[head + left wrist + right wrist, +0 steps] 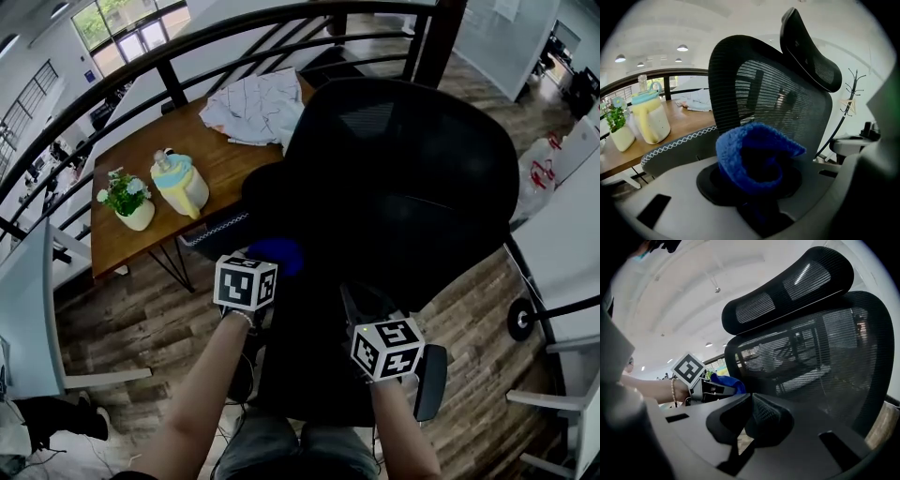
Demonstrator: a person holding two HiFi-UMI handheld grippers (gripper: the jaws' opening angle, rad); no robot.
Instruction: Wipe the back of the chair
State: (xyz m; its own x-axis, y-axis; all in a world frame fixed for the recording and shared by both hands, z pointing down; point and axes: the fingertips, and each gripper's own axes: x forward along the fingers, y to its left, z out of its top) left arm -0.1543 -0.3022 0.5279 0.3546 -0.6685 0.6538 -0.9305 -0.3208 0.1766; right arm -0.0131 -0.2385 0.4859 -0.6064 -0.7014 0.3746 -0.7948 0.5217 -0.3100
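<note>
A black mesh office chair (403, 187) stands with its back towards me, its headrest (787, 287) on top. My left gripper (270, 264) is shut on a bunched blue cloth (277, 253) and holds it close to the left side of the chair's back (778, 103); I cannot tell whether cloth and mesh touch. In the left gripper view the cloth (754, 154) covers the jaws. My right gripper (352, 305) is low in front of the back's middle, its jaws together with nothing between them (751, 420). The right gripper view shows the left gripper (710, 389) and the cloth (726, 381).
A wooden table (216, 159) beyond the chair on the left bears a potted plant (131, 202), a yellow jug (183, 185) and a white garment (258, 108). A black railing (187, 47) runs behind. A white desk (572, 244) is at right. A chair armrest (431, 380) sits beside my right hand.
</note>
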